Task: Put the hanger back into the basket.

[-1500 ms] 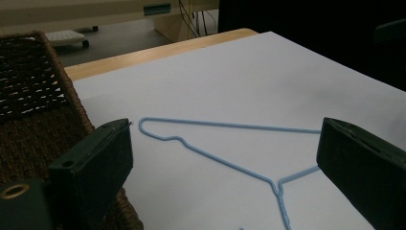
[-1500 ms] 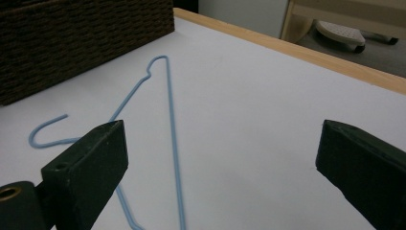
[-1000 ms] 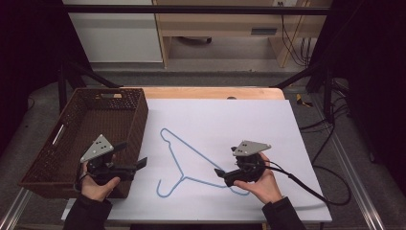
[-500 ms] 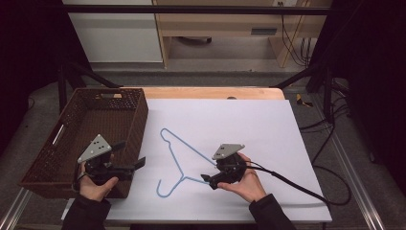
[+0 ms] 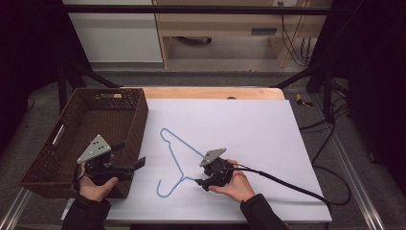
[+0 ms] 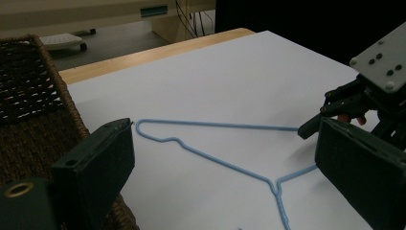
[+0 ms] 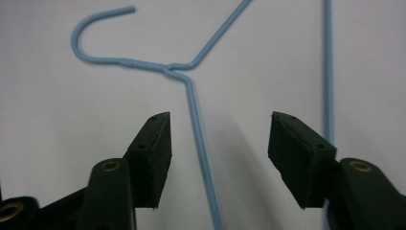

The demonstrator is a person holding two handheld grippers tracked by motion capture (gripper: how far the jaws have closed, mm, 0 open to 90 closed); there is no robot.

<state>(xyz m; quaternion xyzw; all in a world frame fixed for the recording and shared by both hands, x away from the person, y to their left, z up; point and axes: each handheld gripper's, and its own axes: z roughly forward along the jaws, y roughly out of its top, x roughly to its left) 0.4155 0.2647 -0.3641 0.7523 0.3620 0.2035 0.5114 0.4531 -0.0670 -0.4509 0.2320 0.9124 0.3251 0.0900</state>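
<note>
The far and right parts of the white sheet point(image 5: 249, 120) on the table point(image 5: 210, 92) lie bare, so a hand-held gripper can pass freely there. On the left edge the tall brown basket point(image 5: 136, 120) stands as a wall, and the left hand-held gripper point(image 5: 136, 165) hangs just beside its near corner. The blue wire hanger point(image 5: 179, 148) lies flat between both, and the right hand-held gripper point(image 5: 200, 182) sits low over it, one wire passing between its jaws with room on each side.
</note>
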